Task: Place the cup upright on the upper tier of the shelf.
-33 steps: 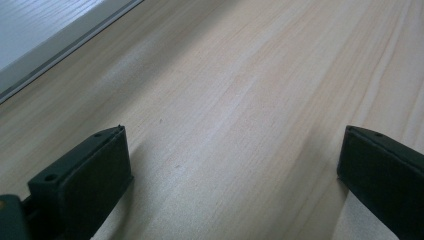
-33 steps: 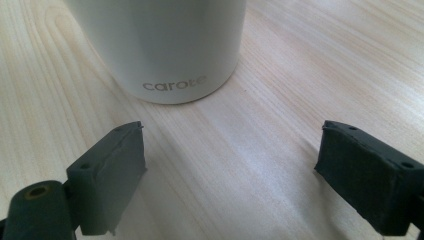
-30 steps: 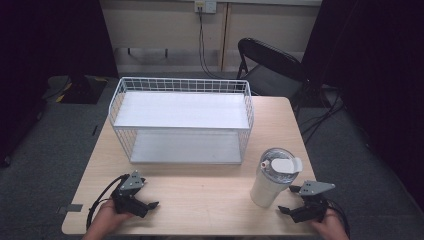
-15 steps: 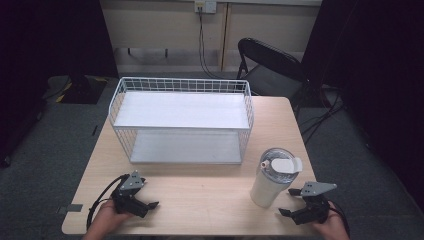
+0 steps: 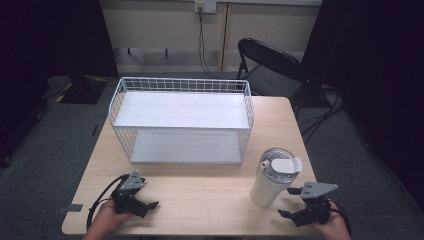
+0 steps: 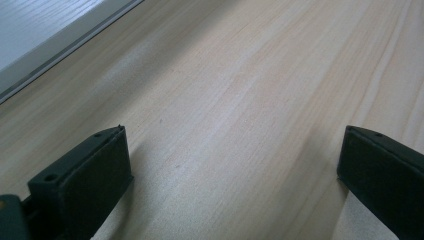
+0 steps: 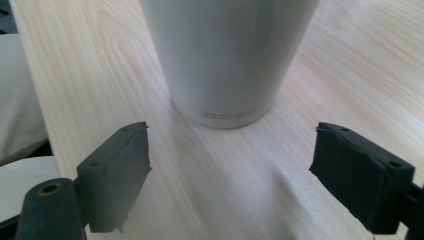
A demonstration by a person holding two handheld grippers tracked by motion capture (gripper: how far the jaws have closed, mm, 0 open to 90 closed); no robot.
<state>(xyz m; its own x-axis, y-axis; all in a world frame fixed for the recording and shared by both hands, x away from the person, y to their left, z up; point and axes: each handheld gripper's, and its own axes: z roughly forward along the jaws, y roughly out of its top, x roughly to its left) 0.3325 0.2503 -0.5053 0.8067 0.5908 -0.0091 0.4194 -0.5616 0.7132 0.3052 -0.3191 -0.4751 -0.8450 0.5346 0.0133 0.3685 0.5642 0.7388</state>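
A white tumbler (image 5: 272,184) with a clear lid stands upright on the wooden table (image 5: 200,192), front right. My right gripper (image 5: 289,214) rests just right of it near the front edge, jaws open and pointing at its base. In the right gripper view the tumbler (image 7: 227,55) is a short way ahead of the open right gripper (image 7: 232,145), not touching it. My left gripper (image 5: 149,204) lies at the front left, open and empty. The left gripper view has the left gripper (image 6: 235,145) open over bare wood.
A white wire basket shelf (image 5: 182,120) with two white tiers takes up the middle and back of the table; its base edge (image 6: 30,30) appears in the left gripper view. A black folding chair (image 5: 272,65) stands behind the table's right corner.
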